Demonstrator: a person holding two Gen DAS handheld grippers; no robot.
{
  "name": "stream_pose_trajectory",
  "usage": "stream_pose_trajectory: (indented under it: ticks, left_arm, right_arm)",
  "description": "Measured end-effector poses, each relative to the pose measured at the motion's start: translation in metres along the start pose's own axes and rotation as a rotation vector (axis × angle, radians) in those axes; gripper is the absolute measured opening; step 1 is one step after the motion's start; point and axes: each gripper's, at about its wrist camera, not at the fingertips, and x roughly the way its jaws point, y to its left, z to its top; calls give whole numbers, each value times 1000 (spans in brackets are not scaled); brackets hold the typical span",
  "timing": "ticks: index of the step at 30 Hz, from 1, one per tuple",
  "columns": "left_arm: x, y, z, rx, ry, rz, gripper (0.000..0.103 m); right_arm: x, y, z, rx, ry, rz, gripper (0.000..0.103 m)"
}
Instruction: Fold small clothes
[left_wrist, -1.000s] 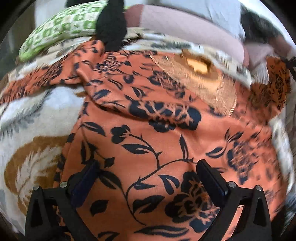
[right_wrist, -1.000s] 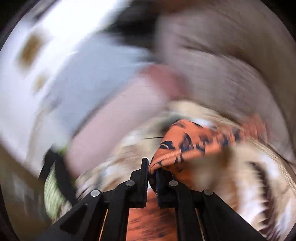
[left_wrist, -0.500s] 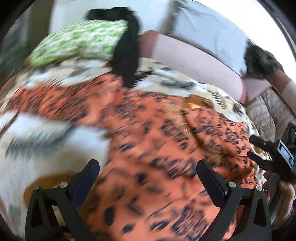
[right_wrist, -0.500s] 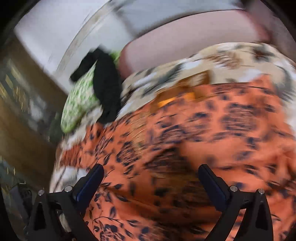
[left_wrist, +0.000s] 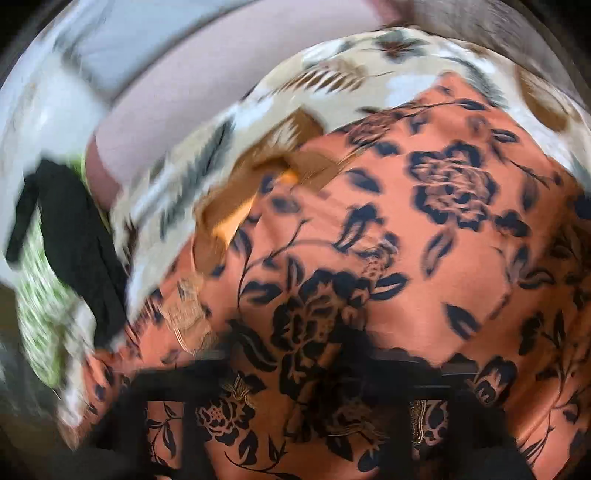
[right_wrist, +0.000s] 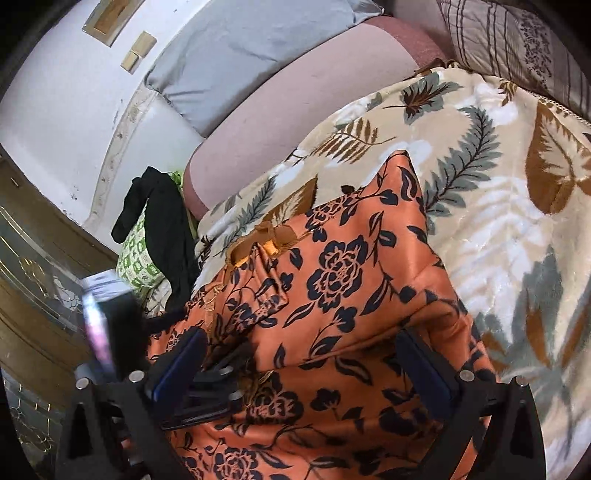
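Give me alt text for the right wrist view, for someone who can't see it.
An orange floral garment lies partly folded on a leaf-print blanket, with the open right gripper above its near part, jaws wide and holding nothing. The left gripper reaches in at the garment's left edge. Behind, a black garment drapes over a green pillow.

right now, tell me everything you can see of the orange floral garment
The garment is satiny orange cloth printed with dark navy roses, leaves and vines, with a tan-lined neck opening at its far left. It lies partly folded, one corner peaking up, on a leaf-print blanket. The open right gripper hovers over its near part; the left gripper is at its left edge.
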Motion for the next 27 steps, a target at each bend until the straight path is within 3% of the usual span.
stream_pose_trajectory:
  ticks: [2,4,5,6,8,9,11,14,15,16,18,20,23,25,27]
  left_arm:
    - [-15,49,-14,-262,-86,-93,9]
    - [-23,101,-51,-562,-156,-110,14]
    - [-18,127,-81,-735,-153,-160,17]
    - [-9,142,-104,-855,-136,-215,28]
    - [10,161,-145,-1019,-78,-258,29]
    - [11,164,-155,-1035,-99,-281,25]
    - [7,165,-155,-1004,-113,-295,28]
    - [1,162,-142,-912,-124,-282,59]
    - [1,158,-137,-893,-125,-265,59]
    - [2,158,-135,-879,-111,-259,58]
    - [12,159,-137,-883,-66,-238,16]
    - [15,165,-143,-912,-81,-271,15]
    - [15,167,-146,-891,-94,-282,16]
    - [14,165,-145,-873,-101,-267,17]
    - [13,162,-145,-852,-109,-256,17]
  right_arm:
    - [12,-8,0,7,42,-9,103]
    - [24,-19,-1,23,84,-32,103]
    - [28,-25,-3,42,97,-31,103]
    - [30,-32,-5,68,103,-18,103]
    - [30,-34,-6,72,96,-18,102]
    - [31,-32,-6,63,101,-26,103]
    - [33,-30,-6,49,113,-45,103]
    - [36,-30,-5,45,130,-59,103]
    - [36,-30,-4,51,131,-57,103]
    - [36,-31,-4,56,133,-54,103]
    - [34,-32,-2,69,150,-45,102]
    - [21,-33,1,108,138,-15,103]
    - [-11,-39,11,140,34,22,103]
    - [-23,-52,25,152,-9,-48,103]
    - [-14,-65,37,168,20,-81,103]
